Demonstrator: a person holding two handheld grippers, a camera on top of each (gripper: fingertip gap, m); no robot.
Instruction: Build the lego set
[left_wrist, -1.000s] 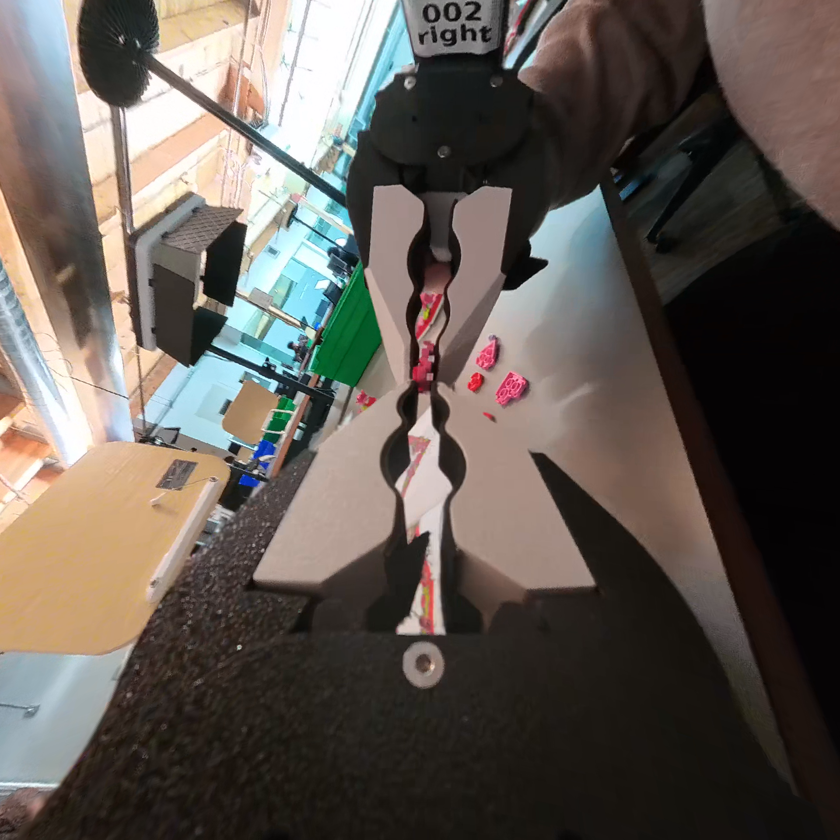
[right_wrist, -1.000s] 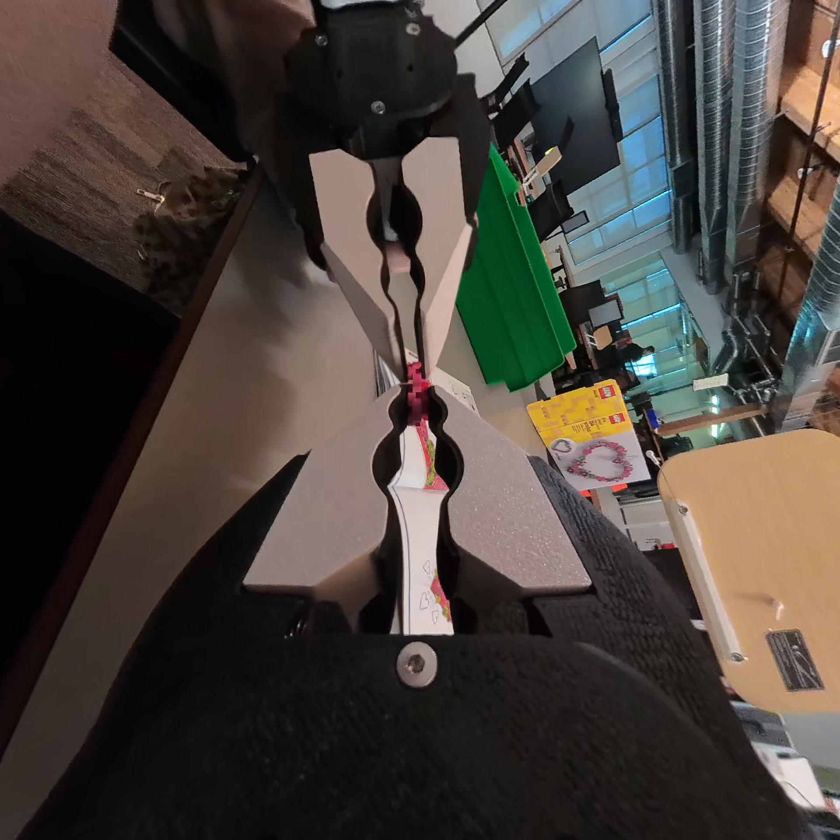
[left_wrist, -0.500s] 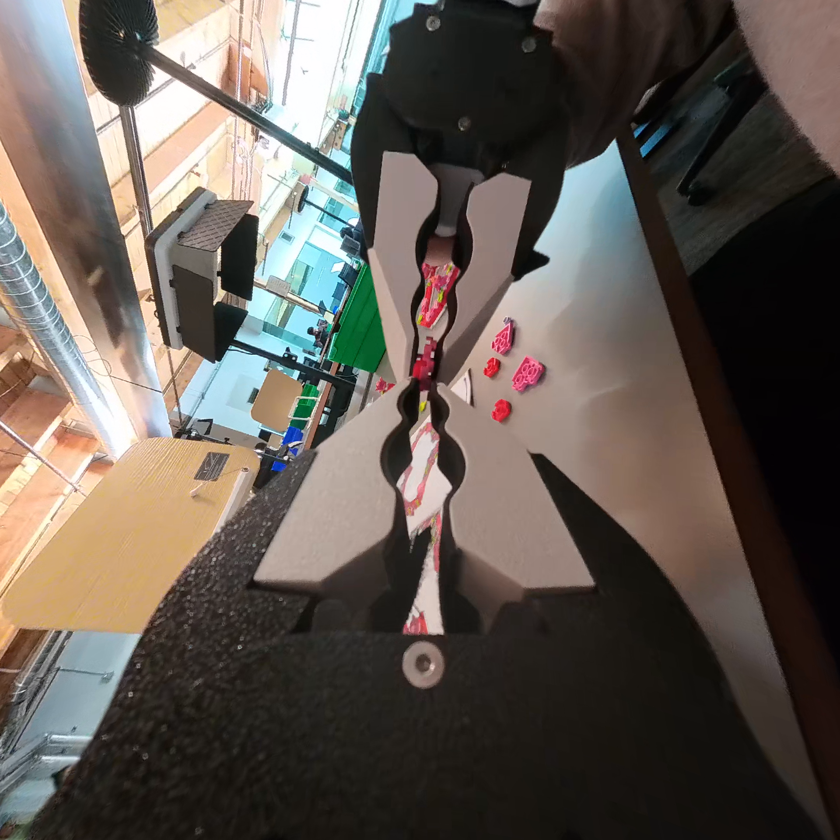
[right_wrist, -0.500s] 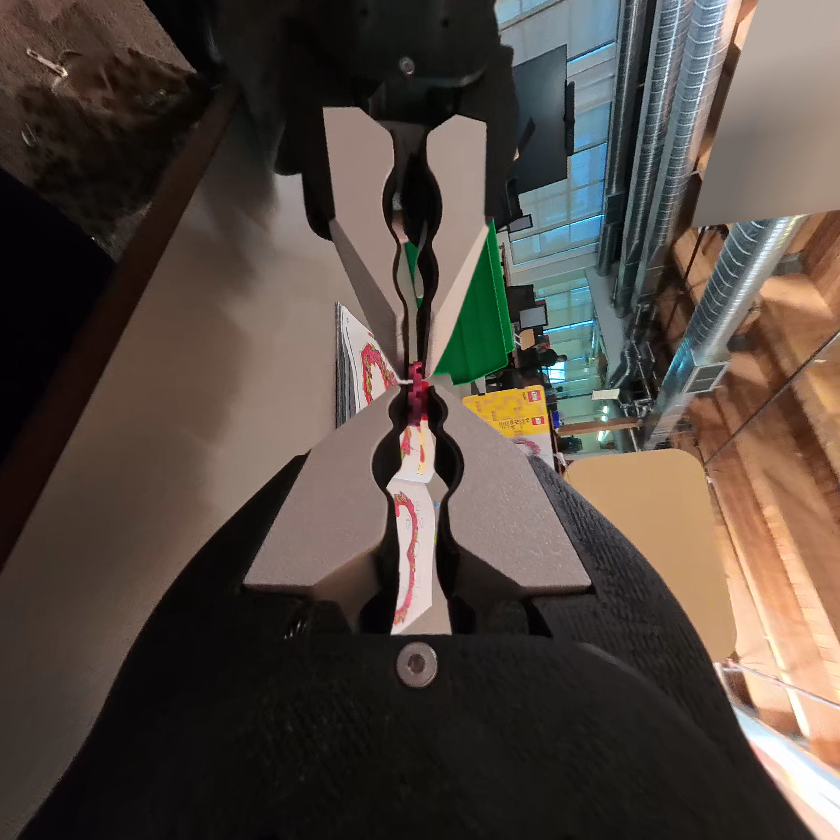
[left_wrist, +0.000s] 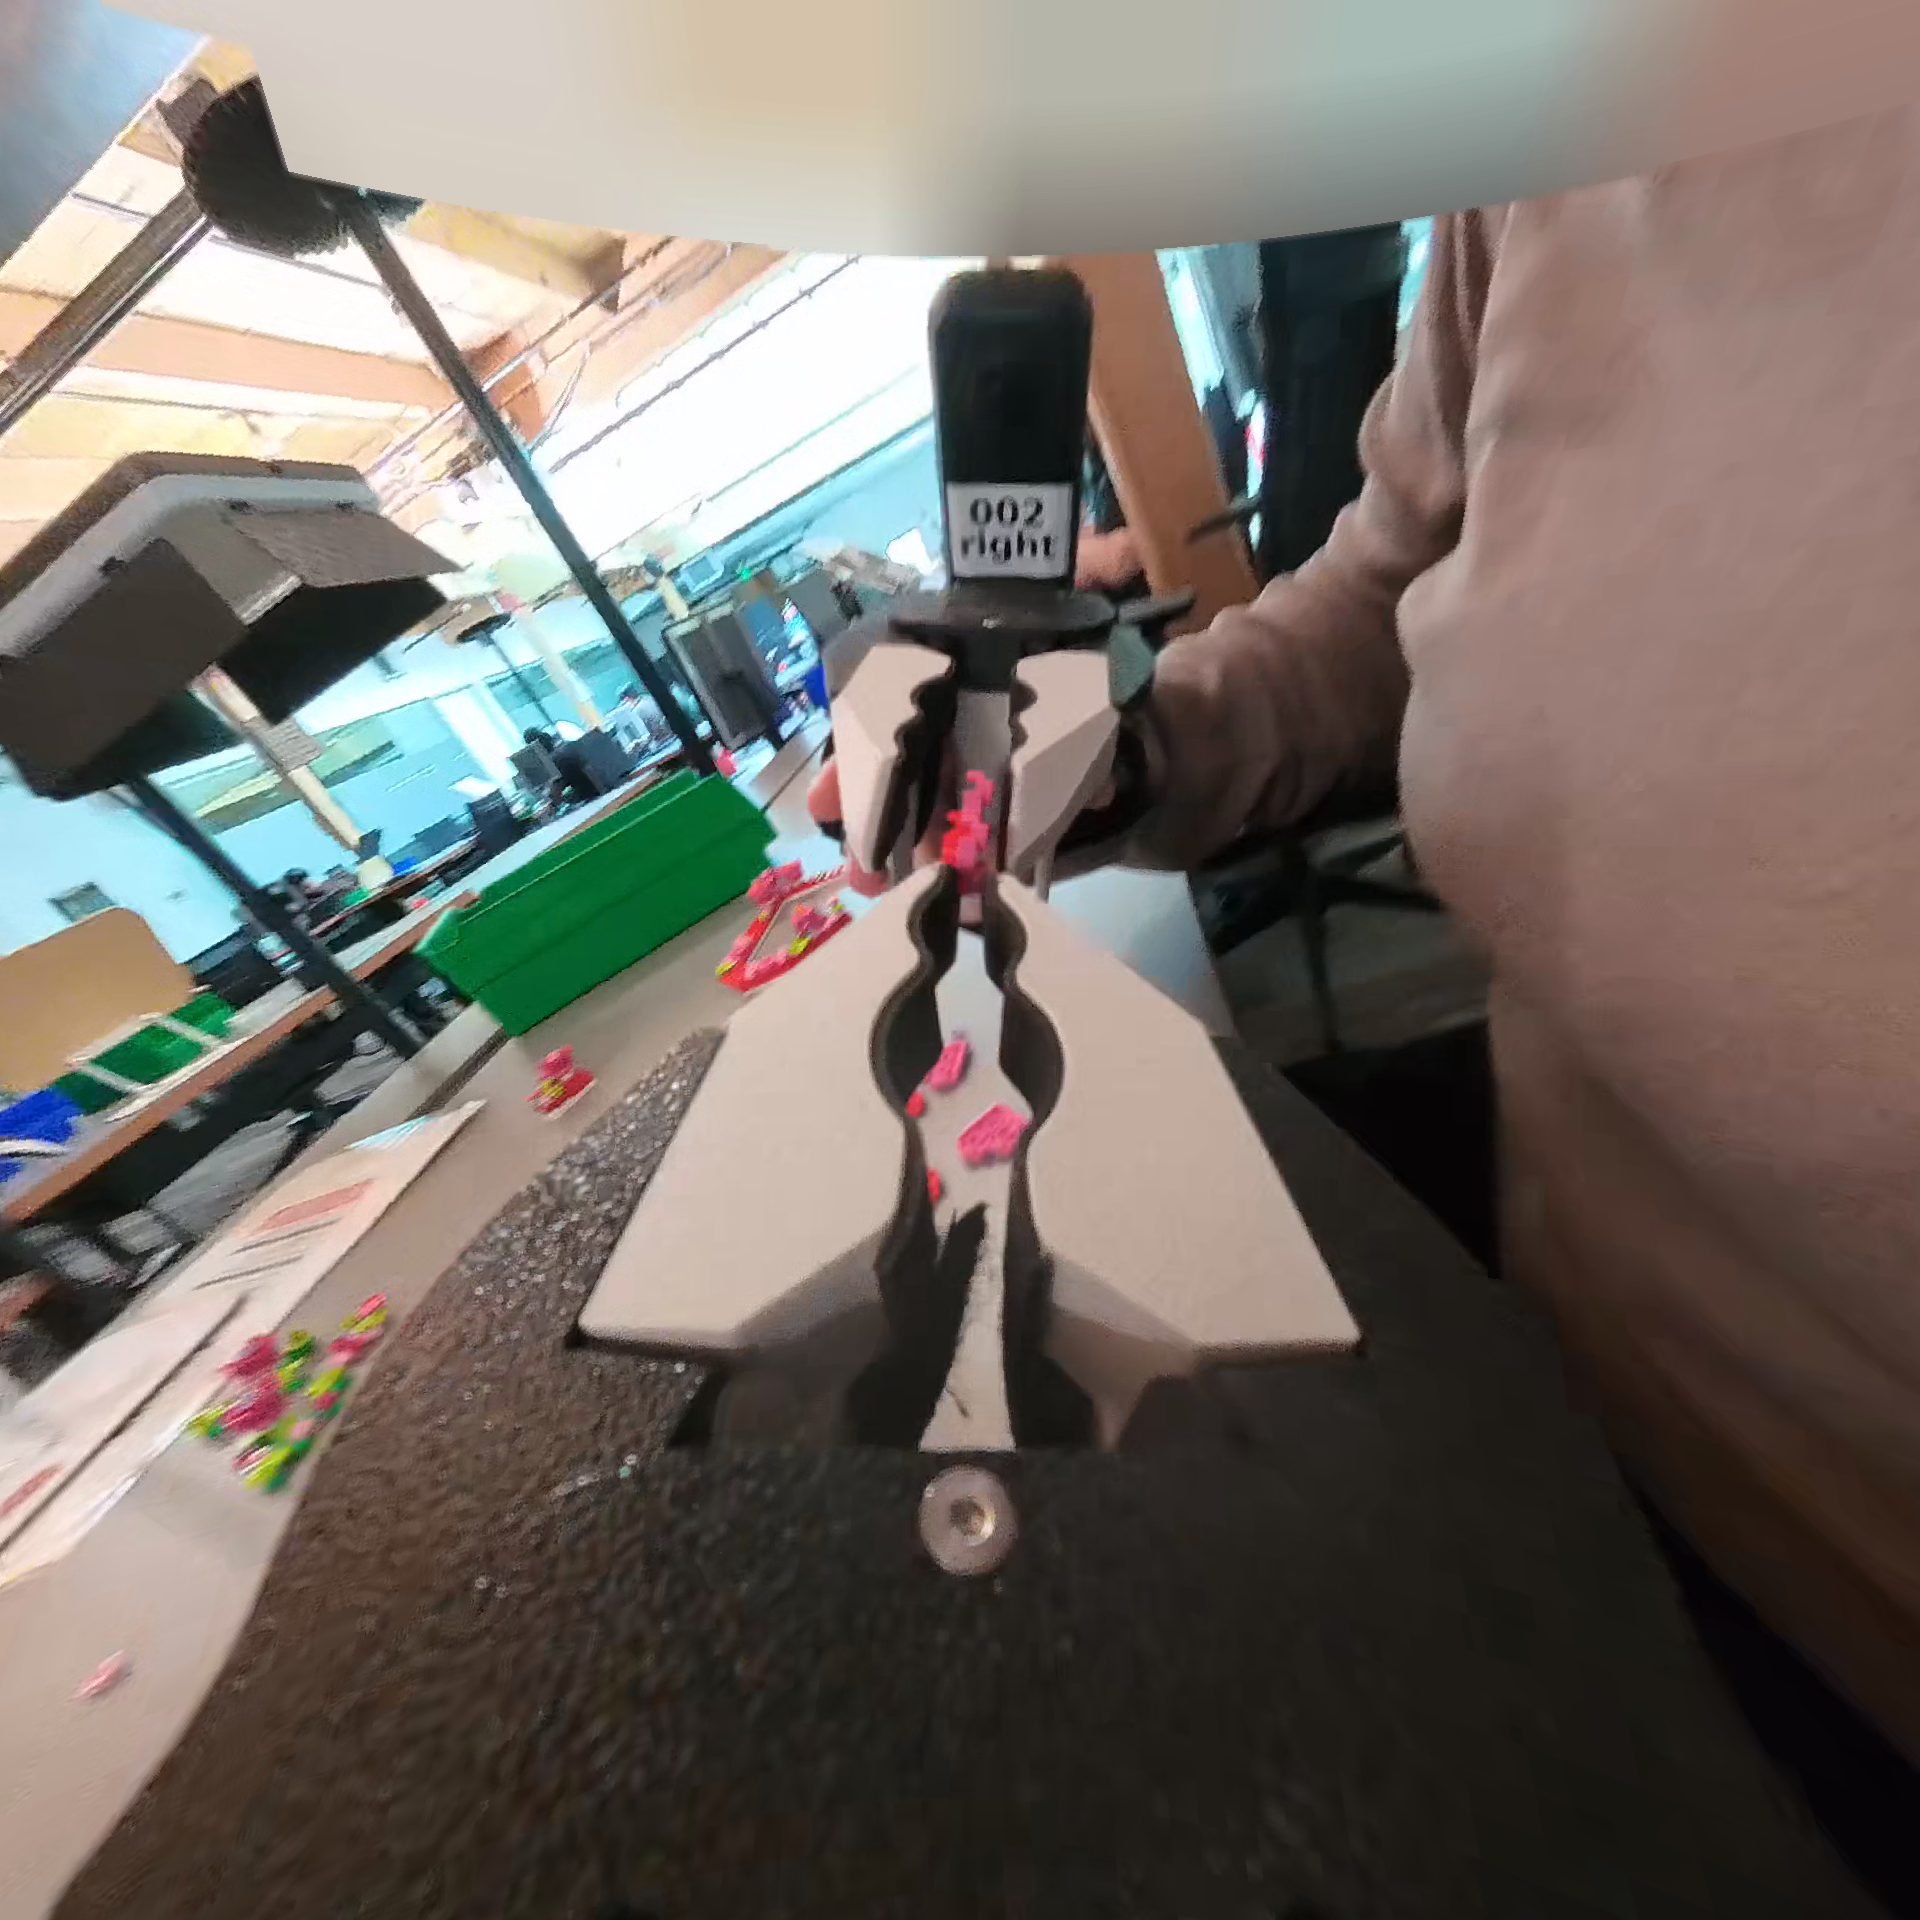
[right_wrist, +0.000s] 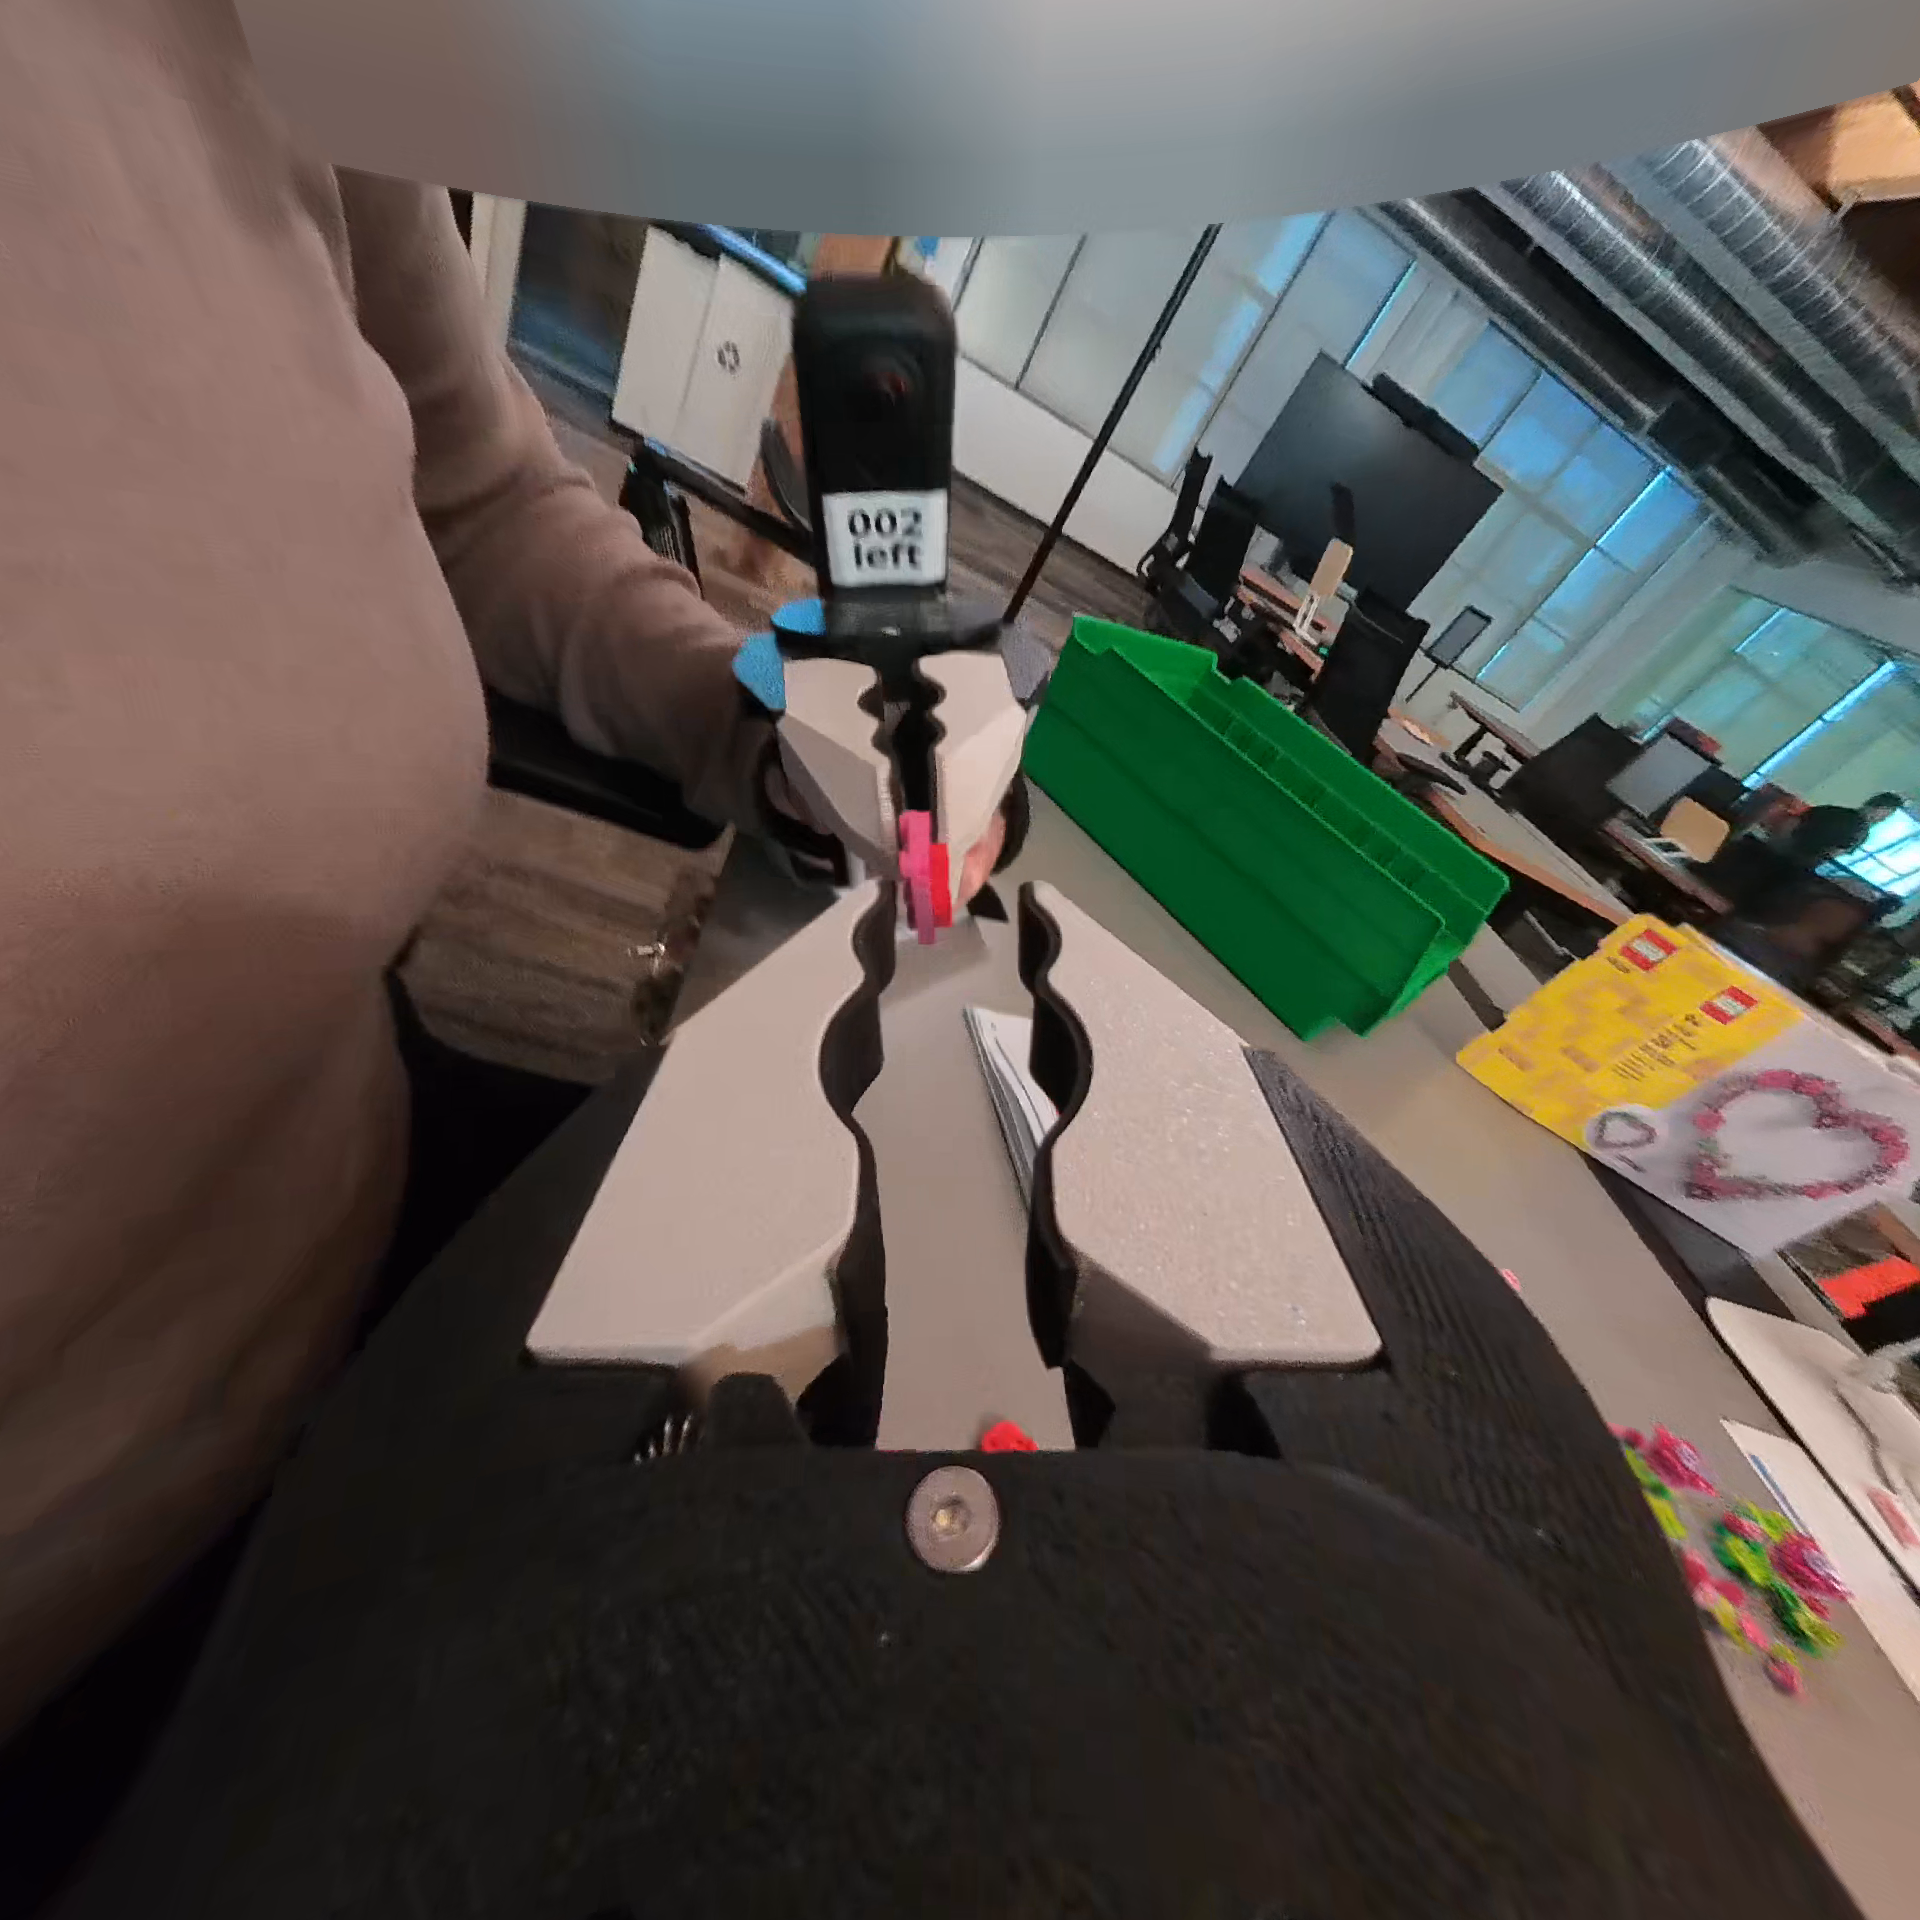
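Between the two pairs of tongs, held tip to tip above the worktop (right_wrist: 1351, 1143), sits a small pink-and-red brick assembly (right_wrist: 923, 875). Left tongs (right_wrist: 925, 831), seen at upper centre of the right wrist frame, are closed on its upper end; the piece hangs from them with its long axis running top to bottom of the frame. Right tongs (right_wrist: 951, 899) stand parted, the left-of-frame finger touching or just beside the assembly, the other finger well clear, so nothing is gripped. In the left wrist frame the left tongs (left_wrist: 966, 883) meet at their tips on the same assembly, with the right tongs (left_wrist: 961, 831) facing them just beyond. Judged from this, the next grip turns on closing across the short axis of the piece, which lies nearer the left-of-frame finger. Outward lie loose pink pieces (left_wrist: 992, 1132) on the worktop, a green bin (right_wrist: 1247, 810), a yellow set box (right_wrist: 1621, 1029) at right and a pile of pink and lime pieces (right_wrist: 1756, 1558) at lower right.
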